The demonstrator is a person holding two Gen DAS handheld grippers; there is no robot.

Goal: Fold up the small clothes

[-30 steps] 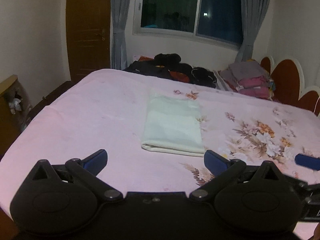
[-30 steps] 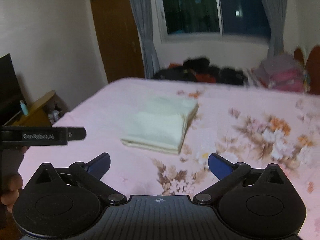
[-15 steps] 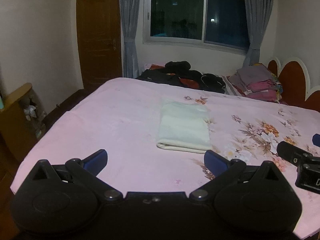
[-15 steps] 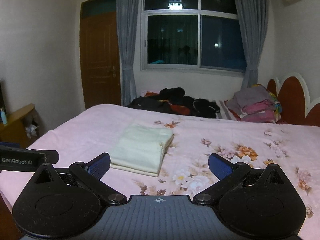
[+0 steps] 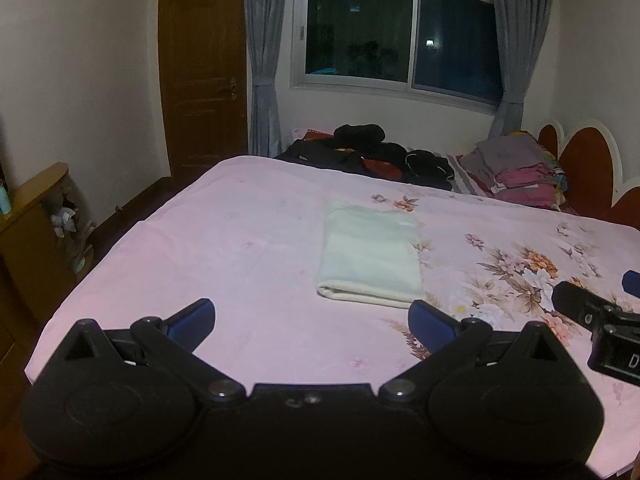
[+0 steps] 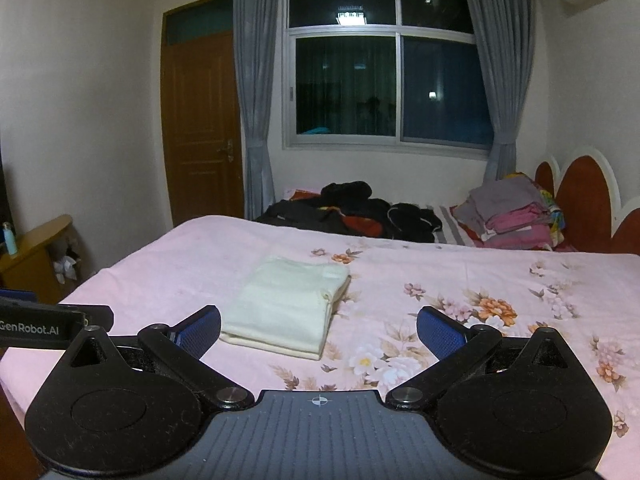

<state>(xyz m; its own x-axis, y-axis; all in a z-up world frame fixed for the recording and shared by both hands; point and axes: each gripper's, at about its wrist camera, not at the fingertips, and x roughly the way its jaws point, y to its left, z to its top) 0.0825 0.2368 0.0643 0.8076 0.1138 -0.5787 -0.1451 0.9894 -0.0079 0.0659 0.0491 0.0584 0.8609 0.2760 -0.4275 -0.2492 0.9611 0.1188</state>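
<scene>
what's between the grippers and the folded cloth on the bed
Nothing visible. The cloth lies alone on the bedsheet, with only bare sheet between it and the open left gripper and the open right gripper. The clothes piles sit far behind it.

A pale cream garment (image 5: 370, 258) lies folded into a neat, flat rectangle on the pink floral bed sheet (image 5: 240, 248), near the middle of the bed. Its rounded folded edge faces the near side; the stacked layers show along its right edge (image 6: 332, 308). Nothing touches it.
</scene>
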